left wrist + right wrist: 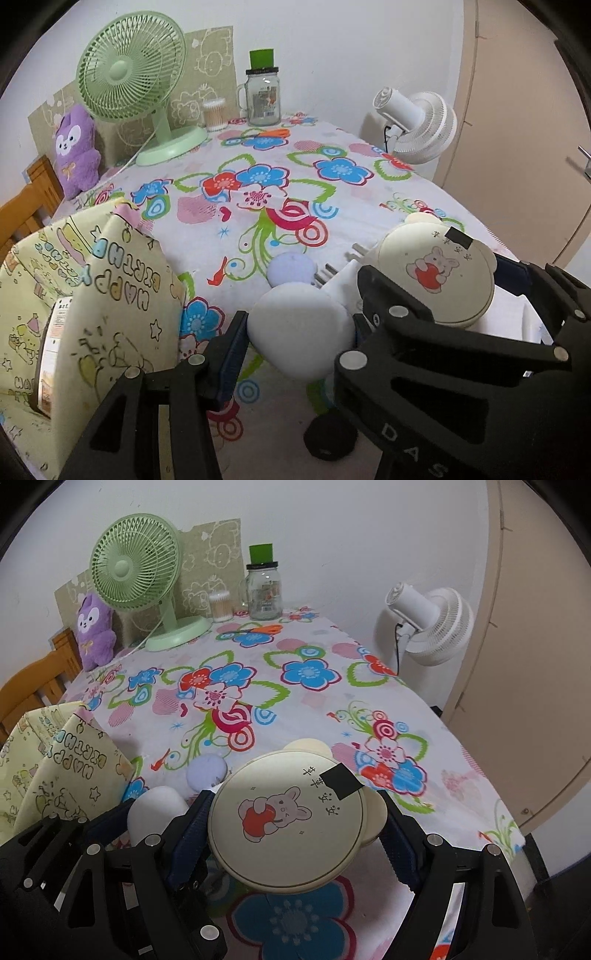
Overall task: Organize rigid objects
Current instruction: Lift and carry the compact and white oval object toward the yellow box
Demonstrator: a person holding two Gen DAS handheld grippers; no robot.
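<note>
Black knob (pixel 330 437) – left view only; right tongs (pixel 295 834) clamp cream disc (pixel 286 821).

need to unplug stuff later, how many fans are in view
2. The green fan stands at the table's far left, beside the purple plush. The white fan stands off the table's far right edge. Others may be outside the views.

Two grippers over a flowered counter

The left gripper (pixel 291 339) has its jaws spread around a white rounded object (pixel 299 328). The right gripper (pixel 454 295) grips a cream round case (pixel 436 273) printed with a rabbit. A yellow birthday gift bag (pixel 85 295) stands at left; a green fan (pixel 129 70) stands behind.
</note>
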